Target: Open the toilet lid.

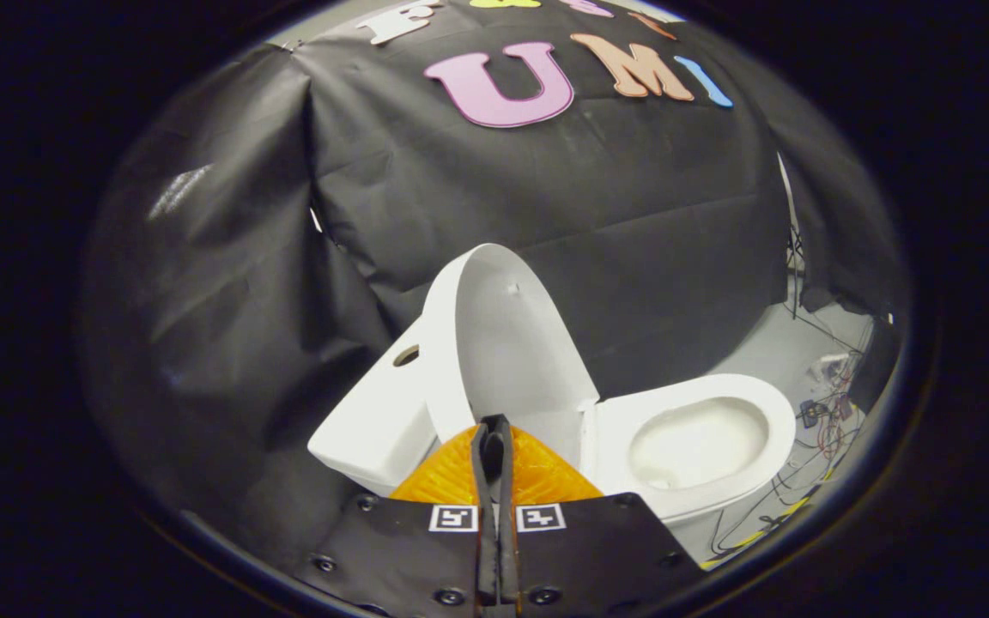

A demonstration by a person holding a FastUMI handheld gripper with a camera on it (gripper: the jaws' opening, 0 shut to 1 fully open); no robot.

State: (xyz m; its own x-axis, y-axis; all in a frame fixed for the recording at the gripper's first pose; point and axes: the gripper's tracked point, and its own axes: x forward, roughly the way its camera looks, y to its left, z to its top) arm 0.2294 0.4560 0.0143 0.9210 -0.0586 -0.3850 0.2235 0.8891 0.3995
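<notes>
White glossy plastic toilet lid [507, 343] is recorded raised upright against the white ceramic cistern [379, 412], just beyond the clenched, empty claw [494, 429], its long axis near vertical, the oval seat [692, 442] exposed alongside.

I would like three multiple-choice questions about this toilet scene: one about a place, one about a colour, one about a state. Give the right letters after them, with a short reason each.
1. Where does the raised lid stand?
A. just beyond the gripper
B. flat over the bowl
C. on the floor

2. What colour is the toilet?
A. blue
B. white
C. grey

3. How are the gripper's fingers?
A. wide apart
B. pressed on the lid
C. closed together, holding nothing

Answers: 1 A, the lid rises right past the fingertips; 2 B, tank, lid and bowl are all white; 3 C, the fingers meet with no gap and nothing between them.
</notes>
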